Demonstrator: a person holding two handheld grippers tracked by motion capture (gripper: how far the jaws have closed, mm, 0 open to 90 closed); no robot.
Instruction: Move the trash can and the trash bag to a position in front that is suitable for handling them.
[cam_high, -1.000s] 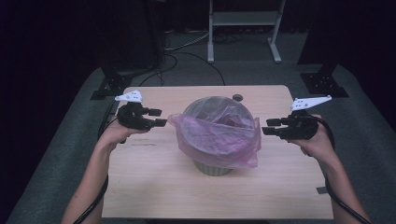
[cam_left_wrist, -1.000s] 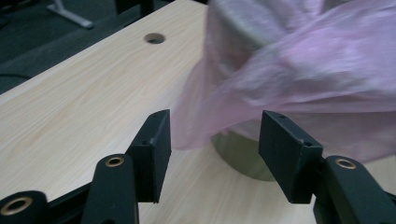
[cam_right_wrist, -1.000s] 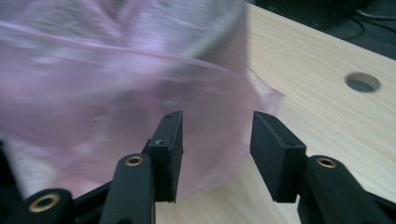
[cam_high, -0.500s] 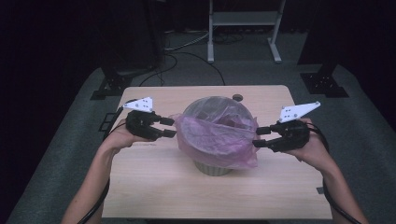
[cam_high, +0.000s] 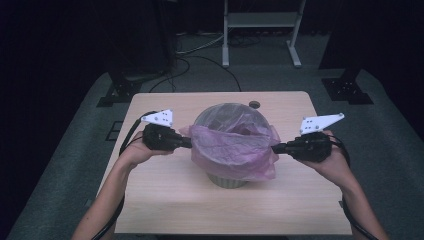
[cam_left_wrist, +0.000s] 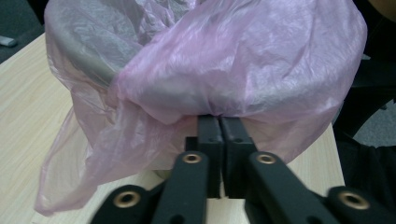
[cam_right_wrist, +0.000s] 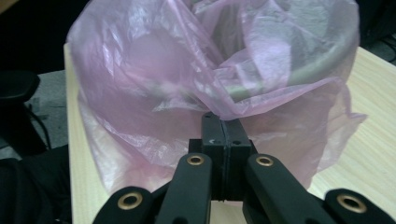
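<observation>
A grey round bin (cam_high: 227, 180) stands mid-table, lined with a thin pink plastic bag (cam_high: 235, 145) that drapes over its rim. My left gripper (cam_high: 187, 142) is at the bag's left edge, jaws pressed together on the pink film (cam_left_wrist: 187, 88). On the opposite side my right gripper (cam_high: 275, 148) is shut on the bag's right edge (cam_right_wrist: 219, 107). In both gripper views the film gathers into the closed jaw tips, with the bin's grey rim (cam_left_wrist: 79, 60) showing through behind it.
The light wooden table (cam_high: 165, 200) has open surface in front of the bin and on both sides. A small dark round thing (cam_high: 254, 104) lies near the far edge. Stand legs (cam_high: 260, 30) and cables (cam_high: 200, 55) are on the floor beyond.
Both grippers moved inward from the table's sides to the bag's edges and closed on the pink film. The bag's rim is now drawn out a little to each side.
</observation>
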